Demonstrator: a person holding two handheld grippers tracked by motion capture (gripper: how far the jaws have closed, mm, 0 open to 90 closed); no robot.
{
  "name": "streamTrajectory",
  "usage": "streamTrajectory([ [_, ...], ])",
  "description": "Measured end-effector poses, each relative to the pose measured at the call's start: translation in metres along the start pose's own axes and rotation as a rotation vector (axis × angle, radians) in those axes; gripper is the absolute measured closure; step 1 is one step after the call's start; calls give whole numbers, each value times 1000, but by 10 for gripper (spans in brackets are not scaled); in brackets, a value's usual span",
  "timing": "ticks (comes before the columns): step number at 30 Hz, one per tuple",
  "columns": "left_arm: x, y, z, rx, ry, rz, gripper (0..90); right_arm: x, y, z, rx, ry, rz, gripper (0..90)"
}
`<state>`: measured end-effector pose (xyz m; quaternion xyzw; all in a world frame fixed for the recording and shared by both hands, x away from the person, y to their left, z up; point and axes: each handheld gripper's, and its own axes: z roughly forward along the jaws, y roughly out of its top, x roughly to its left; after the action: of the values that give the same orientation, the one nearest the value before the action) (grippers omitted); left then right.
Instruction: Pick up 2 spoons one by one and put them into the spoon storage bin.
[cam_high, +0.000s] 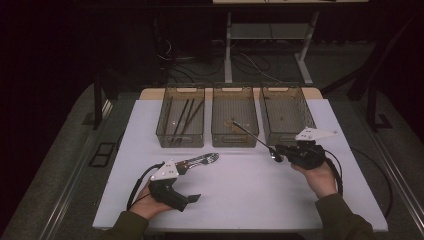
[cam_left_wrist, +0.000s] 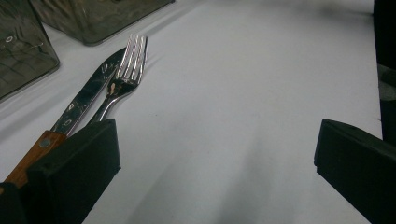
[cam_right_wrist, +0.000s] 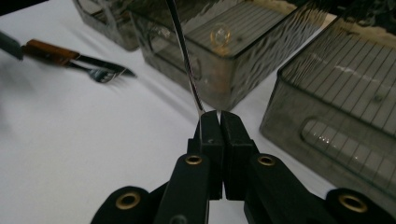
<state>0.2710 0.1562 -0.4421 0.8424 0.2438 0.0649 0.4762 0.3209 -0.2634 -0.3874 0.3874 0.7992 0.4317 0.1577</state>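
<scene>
My right gripper (cam_high: 274, 151) (cam_right_wrist: 218, 121) is shut on the end of a slender metal utensil (cam_high: 250, 135) (cam_right_wrist: 184, 51). The utensil slants up and away from the jaws, over the front of the middle bin (cam_high: 234, 138) (cam_right_wrist: 219, 88). A wooden-handled knife (cam_high: 197, 162) (cam_left_wrist: 86, 95) and a fork (cam_high: 206, 159) (cam_left_wrist: 126, 70) lie side by side on the white table (cam_high: 240, 195). My left gripper (cam_high: 192, 182) (cam_left_wrist: 215, 154) rests low beside them, open and holding nothing. The knife handle runs behind its left jaw.
Three translucent bins stand in a row at the table's far edge. The left bin (cam_high: 179, 137) holds several dark sticks, and the right bin (cam_high: 286, 136) (cam_right_wrist: 336, 116) sits just beyond my right gripper. A desk frame and cables lie on the floor behind.
</scene>
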Motion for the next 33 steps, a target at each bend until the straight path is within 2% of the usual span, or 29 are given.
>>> streamTrajectory([
  [6, 0, 0, 1, 0, -1, 8, 0, -2, 15, 10, -32, -8, 9, 884],
  [9, 0, 0, 0, -5, 0, -1, 0, -1, 24, 15, -43, -25, 10, 885],
  [17, 0, 0, 0, -2, 0, 0, 0, -3, 49, 37, -71, -58, 30, 884],
  [24, -1, 0, 1, -5, -4, 0, 0, -8, 66, 59, -65, -99, 49, 883],
  [27, -1, 0, 1, -3, -4, 5, 0, -6, 72, 70, -43, -127, 39, 883],
  [31, -1, 0, 1, -5, -6, 5, 0, -6, 76, 82, -26, -142, 47, 873],
  [33, -1, 0, 1, -5, -10, 6, 0, -6, 76, 86, -27, -130, 46, 830],
])
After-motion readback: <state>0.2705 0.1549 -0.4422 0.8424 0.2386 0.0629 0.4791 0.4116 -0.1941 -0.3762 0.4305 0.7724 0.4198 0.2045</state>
